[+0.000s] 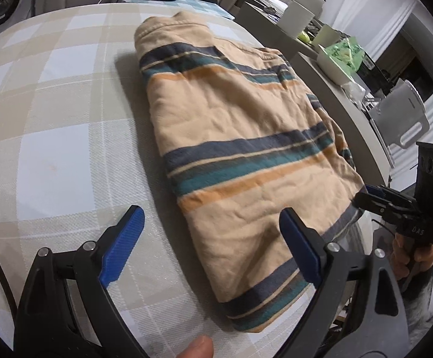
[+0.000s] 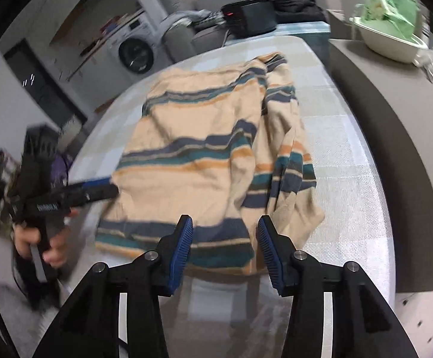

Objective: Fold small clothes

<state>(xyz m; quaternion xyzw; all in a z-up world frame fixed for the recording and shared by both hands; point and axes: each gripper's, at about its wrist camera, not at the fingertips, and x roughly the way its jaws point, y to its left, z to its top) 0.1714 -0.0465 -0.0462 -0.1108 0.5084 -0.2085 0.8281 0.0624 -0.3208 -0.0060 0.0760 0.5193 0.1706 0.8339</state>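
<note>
Striped shirt lies flat on the checked tablecloth, partly folded into a long panel, hem at the near table edge, collar end far. In the right wrist view one side is already folded over, with a sleeve lying loose and rumpled along the right side.

Left gripper: jaws wide, nothing held, hovering low over the near left edge of the shirt; one finger is over cloth, the other over bare table.
Right gripper: jaws narrower but clearly apart, empty, sitting just off the hem.

Handling, my read: soft brushed cotton, light, limp, no stiffness. It will drape and drag, and stacked layers may slide apart if pinched shallow. Not fragile, and the nap should give the ribbed pads good grip.

Grab points: the two hem corners, pinching through all layers right at the edge, one gripper each. Tidy the loose sleeve first, or it will bunch inside the fold.
</note>
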